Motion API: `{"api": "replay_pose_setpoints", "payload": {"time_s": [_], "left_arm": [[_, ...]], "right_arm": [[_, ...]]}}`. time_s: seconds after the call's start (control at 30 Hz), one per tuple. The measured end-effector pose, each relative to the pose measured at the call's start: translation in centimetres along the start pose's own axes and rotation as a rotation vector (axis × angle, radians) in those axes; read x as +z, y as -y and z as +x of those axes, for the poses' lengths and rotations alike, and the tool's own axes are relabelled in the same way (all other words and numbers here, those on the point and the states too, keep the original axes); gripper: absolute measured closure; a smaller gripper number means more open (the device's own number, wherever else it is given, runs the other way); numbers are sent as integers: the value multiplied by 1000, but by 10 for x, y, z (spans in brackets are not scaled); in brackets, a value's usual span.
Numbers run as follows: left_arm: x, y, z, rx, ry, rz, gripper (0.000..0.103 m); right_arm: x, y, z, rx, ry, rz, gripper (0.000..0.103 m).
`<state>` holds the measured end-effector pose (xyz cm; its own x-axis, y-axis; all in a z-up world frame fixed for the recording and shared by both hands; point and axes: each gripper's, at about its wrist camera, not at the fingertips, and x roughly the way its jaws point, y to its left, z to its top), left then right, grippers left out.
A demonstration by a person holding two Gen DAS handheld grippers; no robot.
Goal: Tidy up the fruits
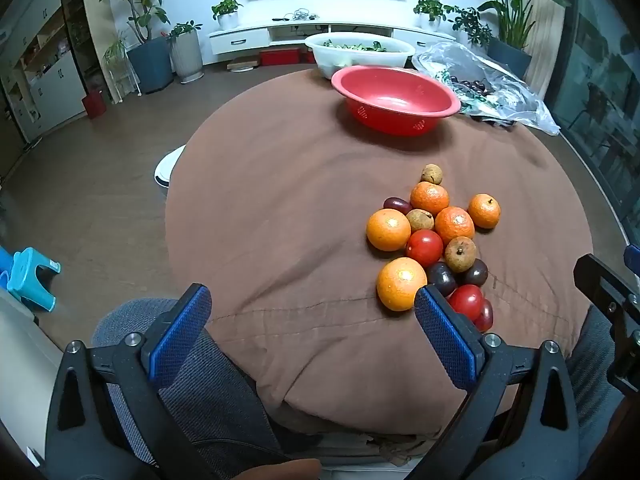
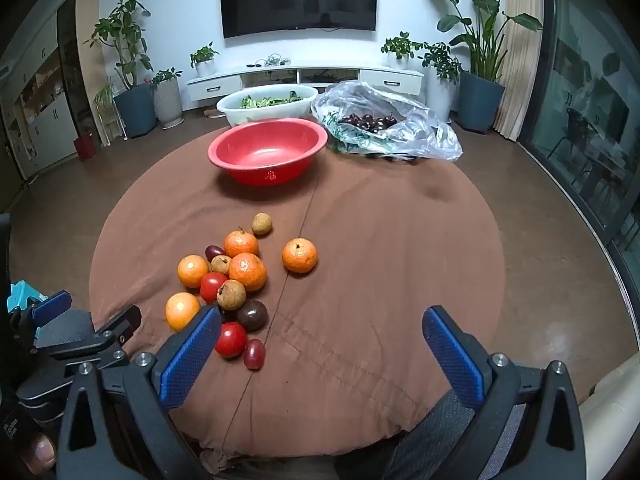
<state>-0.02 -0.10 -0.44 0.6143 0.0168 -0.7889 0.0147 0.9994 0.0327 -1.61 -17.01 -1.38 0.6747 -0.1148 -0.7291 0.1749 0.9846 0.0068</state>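
On the round table's brown cloth (image 2: 360,280) lies a tight fruit cluster (image 2: 228,284): five dimpled oranges, one (image 2: 299,255) sitting apart at the heap's three o'clock; three rough tan longans (image 2: 262,224); two glossy red tomatoes (image 2: 231,339); two dark round plums (image 2: 252,315); two small oval reddish fruits. At twelve o'clock stands one smooth red plastic basin (image 2: 268,152), perforated low on its wall. Behind it, one white tub (image 2: 267,104) of greens and one crinkled clear bag (image 2: 388,128) of dark cherries. Left gripper (image 1: 312,320) and right gripper (image 2: 320,344) both hover with blue textured fingers spread, holding nothing.
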Motion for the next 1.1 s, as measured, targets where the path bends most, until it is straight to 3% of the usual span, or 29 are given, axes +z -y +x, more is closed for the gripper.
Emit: {"api": "replay_pose_setpoints", "payload": {"time_s": [1.1], "left_arm": [[-4,3,3,-3,-12,12,0]], "right_arm": [[-7,-1,9,-2,-26,6,0]]}}
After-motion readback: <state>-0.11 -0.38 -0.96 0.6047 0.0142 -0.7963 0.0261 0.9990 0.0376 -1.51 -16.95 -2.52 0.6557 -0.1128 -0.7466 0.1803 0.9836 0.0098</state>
